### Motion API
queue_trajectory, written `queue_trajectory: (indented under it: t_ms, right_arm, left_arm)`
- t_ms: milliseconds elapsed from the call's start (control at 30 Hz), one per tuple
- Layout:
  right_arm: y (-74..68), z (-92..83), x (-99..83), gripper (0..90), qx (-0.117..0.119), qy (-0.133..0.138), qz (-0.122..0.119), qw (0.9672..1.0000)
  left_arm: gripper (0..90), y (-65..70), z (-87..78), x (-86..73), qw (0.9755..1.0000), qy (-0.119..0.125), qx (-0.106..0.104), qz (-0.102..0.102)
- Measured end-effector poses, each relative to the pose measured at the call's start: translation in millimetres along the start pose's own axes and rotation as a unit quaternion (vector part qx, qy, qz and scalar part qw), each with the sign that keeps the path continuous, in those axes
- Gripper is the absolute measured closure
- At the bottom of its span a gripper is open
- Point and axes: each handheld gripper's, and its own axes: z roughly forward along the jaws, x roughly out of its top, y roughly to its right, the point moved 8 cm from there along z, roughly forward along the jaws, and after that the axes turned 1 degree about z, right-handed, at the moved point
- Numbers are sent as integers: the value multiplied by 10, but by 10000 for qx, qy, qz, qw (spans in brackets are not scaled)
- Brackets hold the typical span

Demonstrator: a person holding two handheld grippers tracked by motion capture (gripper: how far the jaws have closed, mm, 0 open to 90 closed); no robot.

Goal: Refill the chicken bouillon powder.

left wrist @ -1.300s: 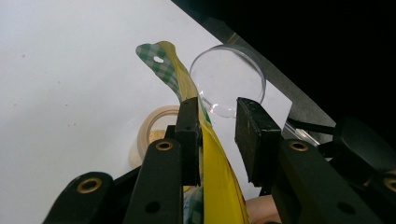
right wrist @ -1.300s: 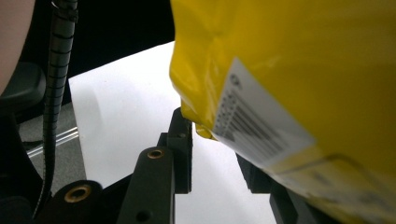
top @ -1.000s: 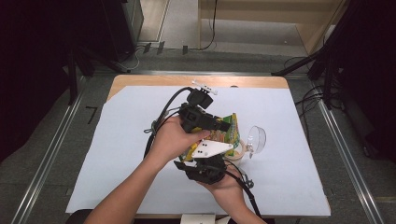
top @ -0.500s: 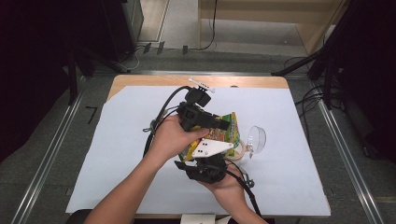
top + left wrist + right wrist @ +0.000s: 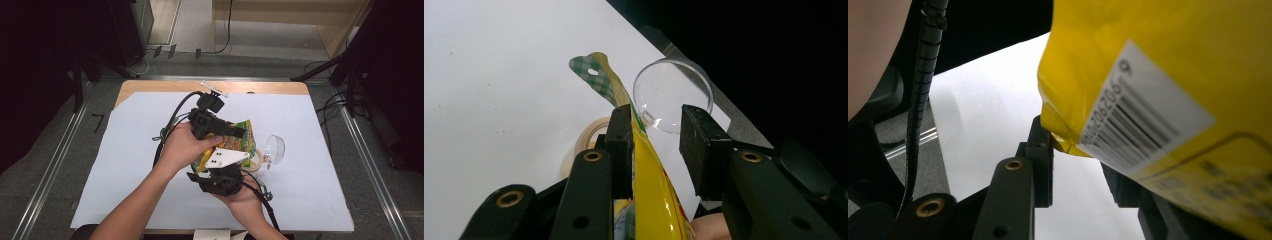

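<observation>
1. Left gripper (image 5: 239, 131) – jaws apart; the yellow bag (image 5: 649, 200) touches one pad, the other stands clear.
2. Bag – held up over the white table (image 5: 125, 150), beside a tape roll (image 5: 586, 137) and a clear lid (image 5: 274, 148); its white barcode label's digits are too blurred to read.
3. Right gripper (image 5: 1075, 165) – the bag's corner lies between its jaws; grip unclear.

We count 1 yellow snack bag (image 5: 243, 140), 1 clear round lid (image 5: 274, 148), 1 tape roll (image 5: 254, 160), 2 grippers, left (image 5: 239, 131) and right (image 5: 220, 176), mid-frame.
</observation>
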Motion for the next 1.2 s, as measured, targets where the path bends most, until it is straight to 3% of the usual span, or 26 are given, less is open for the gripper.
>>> queue_trajectory:
  t_ms: [700,867,1200]
  right_arm:
    - [5,2,4,691,-6,34,-41,10000]
    - [-21,23,-24,687,75,62,76,9999]
    - [-26,31,-43,675,84,136,87,9998]
  left_arm:
    - [675,14,0,-4,9999,-9,92,97]
    - [681,32,22,-16,9998,-57,120,149]
    - [693,43,35,-26,9997,-87,112,183]
